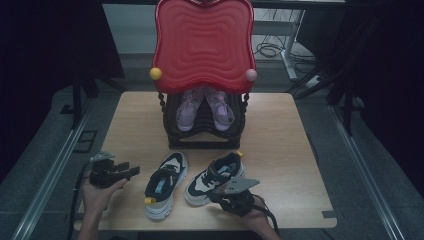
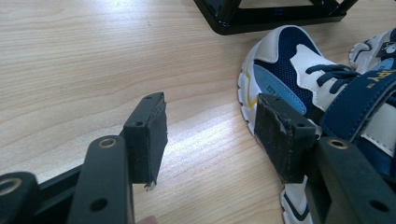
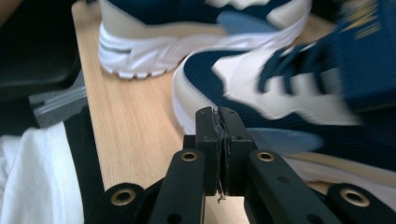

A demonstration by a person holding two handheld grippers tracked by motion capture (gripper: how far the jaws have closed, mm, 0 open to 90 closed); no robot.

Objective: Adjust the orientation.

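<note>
Two navy-and-white children's sneakers lie side by side on the desk (image 1: 280,130) in the lower middle of the high view, toes toward the top of the frame. The right sneaker (image 1: 214,178) has a broad navy strap across its instep and a small yellow tab at its top end; the left sneaker (image 1: 166,184) sits just beside it, apart from it, with a yellow tab at its near heel. The right gripper (image 1: 220,195), held in a hand at the bottom of the frame, lies at the near end of the right sneaker; in the right gripper view its jaws are pressed together with nothing between them, the tips right in front of that sneaker's pale side, and whether they touch it cannot be told. The left gripper (image 1: 134,171) rests at the lower left, near the left sneaker but apart from it, its jaws spread wide and empty over bare wood. Behind the sneakers, at the upper middle of the frame, stands a black shoe rack (image 1: 202,142) holding a pair of lilac shoes (image 1: 205,111), topped by a wavy red tray (image 1: 203,40) with a yellow ball (image 1: 155,73) and a pink ball (image 1: 251,75) at its lower corners.
</note>
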